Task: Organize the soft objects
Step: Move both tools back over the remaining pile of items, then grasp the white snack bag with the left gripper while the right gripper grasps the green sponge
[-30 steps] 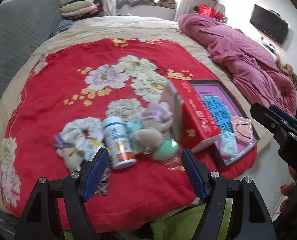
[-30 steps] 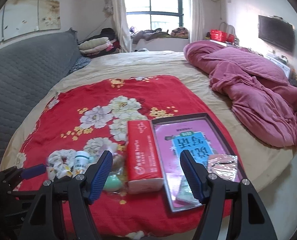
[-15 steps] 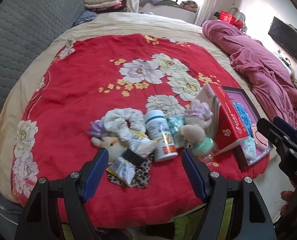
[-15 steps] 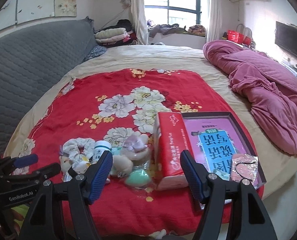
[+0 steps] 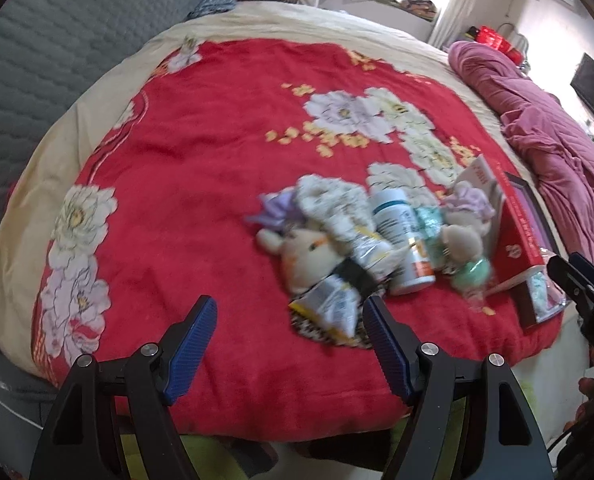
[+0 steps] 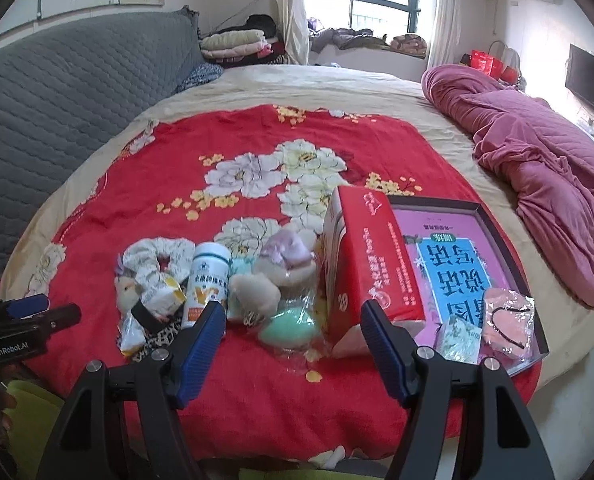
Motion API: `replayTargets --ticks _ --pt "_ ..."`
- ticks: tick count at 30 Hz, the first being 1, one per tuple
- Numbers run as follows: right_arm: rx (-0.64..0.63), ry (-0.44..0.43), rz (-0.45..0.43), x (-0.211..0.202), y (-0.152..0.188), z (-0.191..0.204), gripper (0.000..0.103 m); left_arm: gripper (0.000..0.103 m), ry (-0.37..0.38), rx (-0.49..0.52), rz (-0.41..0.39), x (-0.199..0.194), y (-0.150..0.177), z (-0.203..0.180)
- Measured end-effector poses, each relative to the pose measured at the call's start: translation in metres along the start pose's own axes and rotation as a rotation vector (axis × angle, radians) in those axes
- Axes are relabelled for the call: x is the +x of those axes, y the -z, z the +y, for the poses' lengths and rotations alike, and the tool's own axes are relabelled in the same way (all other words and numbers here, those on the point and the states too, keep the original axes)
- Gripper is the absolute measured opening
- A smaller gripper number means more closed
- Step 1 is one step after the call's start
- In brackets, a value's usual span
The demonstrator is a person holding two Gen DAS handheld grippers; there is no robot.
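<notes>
A heap of small things lies on the red flowered blanket [image 6: 257, 152]: a white scrunchie [image 6: 159, 254], a beige plush toy [image 5: 307, 258], a white bottle [image 6: 207, 282], a lilac plush [image 6: 287, 258], a green sponge in plastic [image 6: 291, 326] and foil packets [image 5: 333, 306]. A red tissue pack [image 6: 371, 268] leans beside a dark tray [image 6: 497, 224] holding a pink pouch [image 6: 507, 322]. My left gripper [image 5: 291, 338] is open and empty, just in front of the heap's left side. My right gripper [image 6: 293, 338] is open and empty before the sponge.
A crumpled pink quilt [image 6: 537, 160] lies along the bed's right side. A grey quilted headboard [image 6: 57, 100] is at the left. Folded clothes [image 6: 237, 42] are stacked at the back. The bed's front edge is just under both grippers.
The left gripper has swung to the left, so the heap now sits right of centre in its view. The right gripper has also shifted left, bringing the heap nearer its centre. Both stay open.
</notes>
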State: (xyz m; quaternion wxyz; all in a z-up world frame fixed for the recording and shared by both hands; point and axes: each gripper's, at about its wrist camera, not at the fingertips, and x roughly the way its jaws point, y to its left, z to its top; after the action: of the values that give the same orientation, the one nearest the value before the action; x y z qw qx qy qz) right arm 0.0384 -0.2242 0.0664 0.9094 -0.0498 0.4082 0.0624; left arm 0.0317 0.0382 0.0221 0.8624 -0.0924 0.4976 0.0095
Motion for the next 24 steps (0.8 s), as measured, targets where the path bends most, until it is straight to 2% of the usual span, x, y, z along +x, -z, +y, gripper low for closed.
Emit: replayTargets --ticks 9,15,24 --pt "-0.030 -0.019 0.035 0.018 0.013 0.013 0.069 0.077 0.014 -0.017 0.039 0.018 0.012 0.011" --pt "-0.032 -0.021 0.071 0.036 0.022 0.016 0.069 0.076 0.061 0.010 0.044 0.034 0.010 -0.002" --pt "-0.011 -0.018 0.108 0.055 0.028 0.009 0.069 0.074 0.113 0.065 0.095 0.074 0.005 -0.020"
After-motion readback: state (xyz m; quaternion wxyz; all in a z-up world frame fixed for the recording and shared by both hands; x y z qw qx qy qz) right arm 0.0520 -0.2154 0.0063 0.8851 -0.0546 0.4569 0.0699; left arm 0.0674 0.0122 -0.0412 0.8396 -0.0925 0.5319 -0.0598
